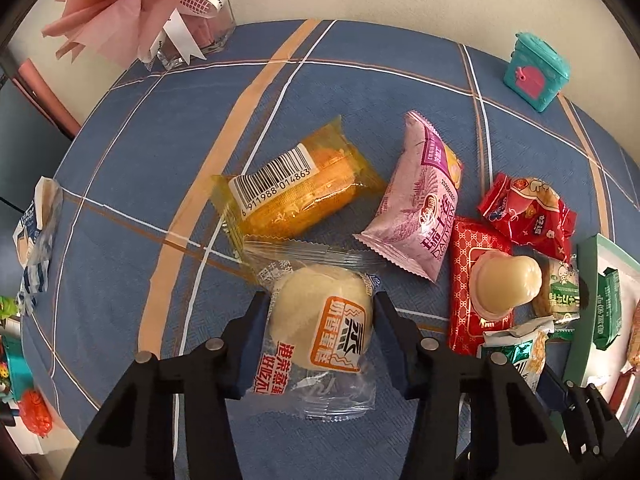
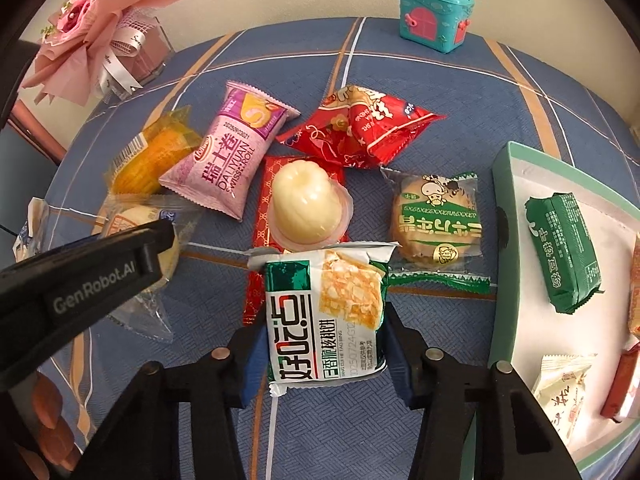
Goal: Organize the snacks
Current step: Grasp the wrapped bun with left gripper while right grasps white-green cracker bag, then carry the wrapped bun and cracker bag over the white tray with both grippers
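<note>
The left gripper is closed on a round pale steamed cake sealed in a clear crinkly wrapper with an orange label; its blue-padded fingers press the bun from both sides. The right gripper clamps a flat, square green-and-white walnut cookie pack of glossy foil with a jagged torn top edge.

Taking the jelly cup as the landmark, a smooth, cream-coloured ribbed dome of plastic: it sits on top of a flat red patterned packet. Just in front of it is the held cookie pack. To its left lies a pink matte swiss roll bag with serrated ends, and beyond that a translucent orange cake wrapper. Behind it rests a crumpled shiny red bag. To its right lies a round biscuit in a clear wrapper with green print. Further right stands a shallow box with a mint-green rim and white floor, holding a green foil bar and other packs.

All lie on a surface covered in blue woven cloth with tan and white stripes. Far behind the cup stands a teal plastic toy house.
</note>
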{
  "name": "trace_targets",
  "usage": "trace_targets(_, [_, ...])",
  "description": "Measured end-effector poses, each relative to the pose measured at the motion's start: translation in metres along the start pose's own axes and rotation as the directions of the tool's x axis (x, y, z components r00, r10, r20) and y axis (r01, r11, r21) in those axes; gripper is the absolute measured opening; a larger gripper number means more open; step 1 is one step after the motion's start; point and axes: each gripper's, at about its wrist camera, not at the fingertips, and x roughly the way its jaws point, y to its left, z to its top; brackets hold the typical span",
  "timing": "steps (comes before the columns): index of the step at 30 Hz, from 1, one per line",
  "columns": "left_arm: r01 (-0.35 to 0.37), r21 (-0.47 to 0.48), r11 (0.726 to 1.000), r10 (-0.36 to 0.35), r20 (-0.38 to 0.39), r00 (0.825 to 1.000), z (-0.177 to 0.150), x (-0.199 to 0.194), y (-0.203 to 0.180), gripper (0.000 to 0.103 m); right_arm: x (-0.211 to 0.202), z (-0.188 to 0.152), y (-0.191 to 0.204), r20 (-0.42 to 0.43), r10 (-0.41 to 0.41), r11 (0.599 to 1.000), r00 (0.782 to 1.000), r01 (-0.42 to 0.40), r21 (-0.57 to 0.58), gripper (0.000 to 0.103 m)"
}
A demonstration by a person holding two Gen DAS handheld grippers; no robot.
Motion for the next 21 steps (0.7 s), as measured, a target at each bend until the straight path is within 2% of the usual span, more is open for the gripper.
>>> trace_targets(21, [-0.027,-0.055,0.998,0.034,0.126,0.991,0.000,-0.051,0.009,0.053,-0.053,-0.001,-0.019,0.073,0.027,0.999,0.997,-0.029,0.026,0.054])
